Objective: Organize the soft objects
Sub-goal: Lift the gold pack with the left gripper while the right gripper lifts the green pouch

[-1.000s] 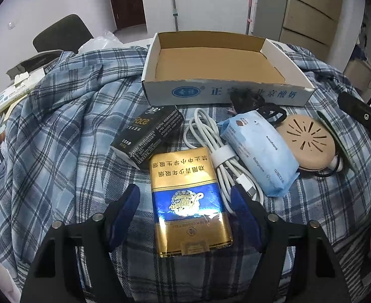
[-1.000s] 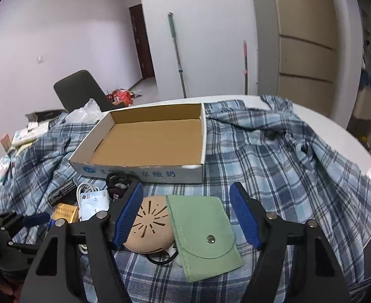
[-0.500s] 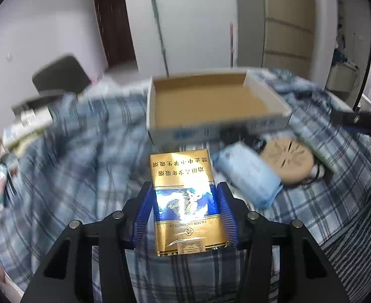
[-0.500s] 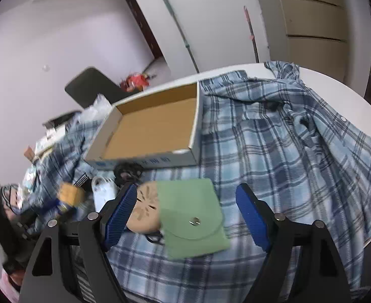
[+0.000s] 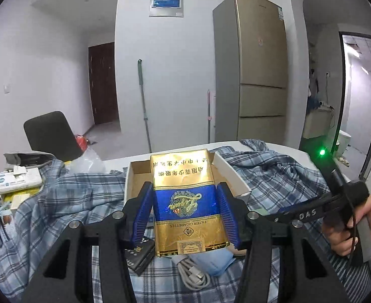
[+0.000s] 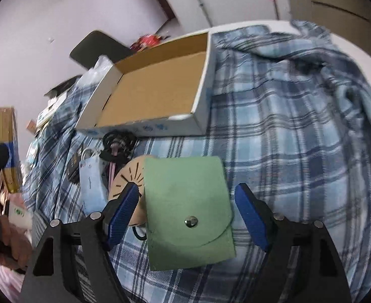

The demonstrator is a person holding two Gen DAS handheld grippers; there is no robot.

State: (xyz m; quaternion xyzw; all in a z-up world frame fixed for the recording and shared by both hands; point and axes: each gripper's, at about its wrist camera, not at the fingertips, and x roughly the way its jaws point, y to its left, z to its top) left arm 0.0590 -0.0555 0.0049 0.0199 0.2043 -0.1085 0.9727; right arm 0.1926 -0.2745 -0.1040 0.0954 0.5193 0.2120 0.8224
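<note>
done: I have the gold-and-blue pack pinched in the left gripper, jaws pressed on its sides, lifted before the box | box bare | right gripper jaws spread astride green pouch, ungripped | left: pouch, tissue pack, cable on the counter

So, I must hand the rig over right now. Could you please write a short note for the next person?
Left gripper: shut on the gold and blue pack, lifted before the cardboard box.
Right gripper: jaws open, one at each side of the green pouch lying on the plaid cloth.
Done: nothing in the box yet.
Left: the pack, pouch, blue tissue pack, tan round case, white cable and black box.
</note>
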